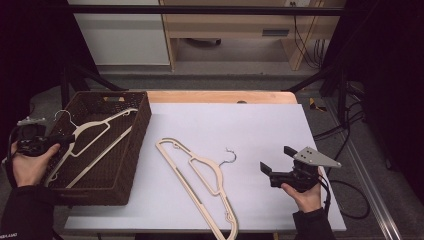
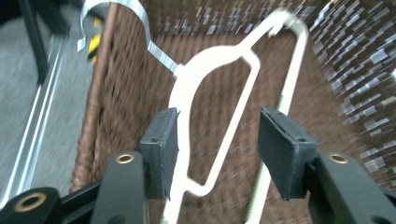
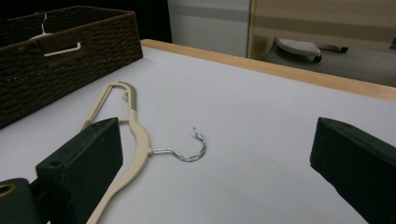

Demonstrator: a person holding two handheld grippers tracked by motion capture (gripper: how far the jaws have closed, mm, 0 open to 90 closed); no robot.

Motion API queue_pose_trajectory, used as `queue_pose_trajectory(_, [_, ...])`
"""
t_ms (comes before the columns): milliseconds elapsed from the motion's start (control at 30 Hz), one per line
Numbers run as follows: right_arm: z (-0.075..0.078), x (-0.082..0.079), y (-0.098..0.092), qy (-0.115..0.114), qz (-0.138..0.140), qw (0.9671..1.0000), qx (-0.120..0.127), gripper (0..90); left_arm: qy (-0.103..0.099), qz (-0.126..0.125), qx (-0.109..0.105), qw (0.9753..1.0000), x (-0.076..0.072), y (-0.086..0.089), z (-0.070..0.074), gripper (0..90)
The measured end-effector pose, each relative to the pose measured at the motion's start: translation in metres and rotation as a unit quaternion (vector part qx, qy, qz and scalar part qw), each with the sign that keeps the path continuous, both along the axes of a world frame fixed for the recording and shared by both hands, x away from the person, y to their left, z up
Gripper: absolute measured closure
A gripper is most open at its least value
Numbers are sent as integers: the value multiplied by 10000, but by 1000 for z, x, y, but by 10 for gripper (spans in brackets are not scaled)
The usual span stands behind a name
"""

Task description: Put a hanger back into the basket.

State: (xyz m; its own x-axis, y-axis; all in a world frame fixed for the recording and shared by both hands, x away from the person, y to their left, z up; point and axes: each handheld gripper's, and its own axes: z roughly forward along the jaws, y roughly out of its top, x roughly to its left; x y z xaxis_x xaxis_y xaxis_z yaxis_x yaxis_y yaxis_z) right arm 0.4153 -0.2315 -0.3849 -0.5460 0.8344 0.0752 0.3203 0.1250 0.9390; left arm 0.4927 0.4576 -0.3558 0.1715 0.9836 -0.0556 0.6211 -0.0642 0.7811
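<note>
High view first: I have the left gripper (image 1: 60, 142) at the near-left rim of the brown wicker basket (image 1: 140, 125), where one cream hanger (image 1: 92, 140) already lies tilted, its hook poking over the left wall. In the left gripper view the jaws stand apart around that hanger's shoulder without pinching it (the frame is blurred, so I can't tell whether a pad brushes it). I judge this as the release step of putting hangers in the basket.

The second hanger (image 1: 200, 185) lies flat on the white table (image 1: 260, 130), just right of the basket, its metal hook (image 1: 229, 156) pointing toward my right gripper (image 1: 267, 170). That gripper's jaws are wide apart and hold nothing, near the hook.

Next, I think, the right gripper must close on the hanger's neck and lift it over the basket's right wall. The table beyond the hook is open room; the hanger's lower end overhangs the near table edge, so a nudge could tip it off.
</note>
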Motion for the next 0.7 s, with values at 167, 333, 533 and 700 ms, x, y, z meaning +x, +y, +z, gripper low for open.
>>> queue_pose_trajectory(167, [2, -1, -1, -43, -15, 10000, 19, 32, -786, -408, -289, 9957, -20, -16, 18, 354])
queue_pose_trajectory(333, [3, -2, 0, -52, 0, 10000, 28, 34, -1425, -936, -462, 9843, -37, -42, 33, 161])
queue_pose_trajectory(533, [3, -2, 2, -37, 65, 10000, 44, 35, -1785, -1500, -671, 9701, -53, -80, 45, 91])
queue_pose_trajectory(700, [3, -2, 5, -18, 69, 9999, 88, 38, -1959, -1958, -748, 9580, -62, -113, 45, 83])
